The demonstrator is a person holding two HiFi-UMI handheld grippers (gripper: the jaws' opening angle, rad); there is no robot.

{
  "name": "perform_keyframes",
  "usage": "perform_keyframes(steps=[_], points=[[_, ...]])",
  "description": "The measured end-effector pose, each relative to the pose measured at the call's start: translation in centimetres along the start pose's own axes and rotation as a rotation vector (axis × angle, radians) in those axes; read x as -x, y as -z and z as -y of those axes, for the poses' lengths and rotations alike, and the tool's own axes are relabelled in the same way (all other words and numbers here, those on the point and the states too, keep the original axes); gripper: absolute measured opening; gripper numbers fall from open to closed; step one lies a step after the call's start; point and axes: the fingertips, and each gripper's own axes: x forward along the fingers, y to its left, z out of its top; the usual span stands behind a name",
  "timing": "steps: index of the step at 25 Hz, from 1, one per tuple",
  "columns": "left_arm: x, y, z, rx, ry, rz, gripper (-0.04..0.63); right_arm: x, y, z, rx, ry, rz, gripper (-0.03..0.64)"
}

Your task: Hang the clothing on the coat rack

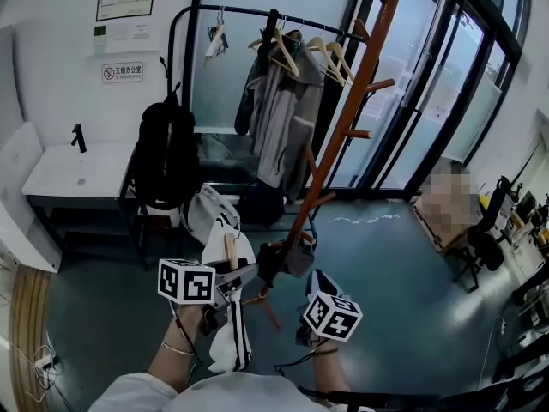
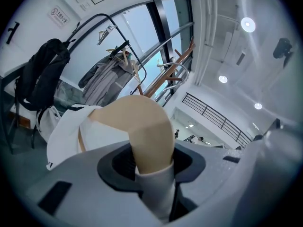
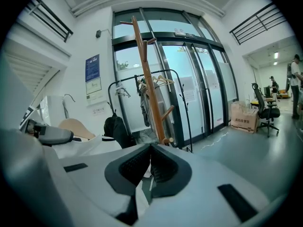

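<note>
My left gripper [image 1: 243, 275] is shut on a tan wooden hanger [image 2: 147, 126]. A white garment [image 1: 228, 329] with dark trim hangs from that hanger below my hands. Just to the right, my right gripper [image 1: 280, 261] has its jaws closed, with a fold of the white garment [image 3: 138, 198] pinched between the pads. The coat rack [image 1: 343, 136] is a tall orange-brown wooden pole with pegs. It leans up and away right in front of both grippers, and its foot is hidden behind them. In the right gripper view the rack [image 3: 149, 86] stands straight ahead.
A black clothes rail [image 1: 257, 14] at the back carries a grey jacket [image 1: 279, 114] and bare hangers. A black backpack [image 1: 165, 153] sits on a chair beside a white table [image 1: 73, 174]. Glass doors [image 1: 429, 84] stand behind the rack. An office chair [image 1: 480, 247] is at the right.
</note>
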Motion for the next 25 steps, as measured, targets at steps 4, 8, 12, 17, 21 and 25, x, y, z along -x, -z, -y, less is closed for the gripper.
perform_keyframes(steps=[4, 8, 12, 17, 21, 25], points=[[-0.3, -0.9, -1.6, 0.022, 0.003, 0.005, 0.158, -1.6, -0.5, -0.2, 0.002, 0.001, 0.01, 0.023], [-0.9, -1.5, -2.8, 0.031, -0.008, -0.001, 0.158, -2.5, -0.8, 0.5, -0.008, 0.013, 0.012, 0.023], [-1.9, -1.4, -3.3, 0.018, -0.016, -0.024, 0.158, -3.6, -1.4, 1.7, -0.016, 0.025, 0.02, 0.023], [-3.3, -1.2, -4.5, 0.033, -0.043, -0.03, 0.158, -6.2, -3.1, 2.3, 0.007, -0.005, 0.036, 0.023], [-4.3, -3.3, -4.9, 0.036, -0.056, 0.005, 0.158, -8.6, -5.0, 2.1, 0.044, -0.039, 0.035, 0.023], [-4.7, -3.8, -4.9, 0.045, -0.063, 0.003, 0.158, -9.8, -6.2, 2.7, 0.035, -0.042, 0.043, 0.023]])
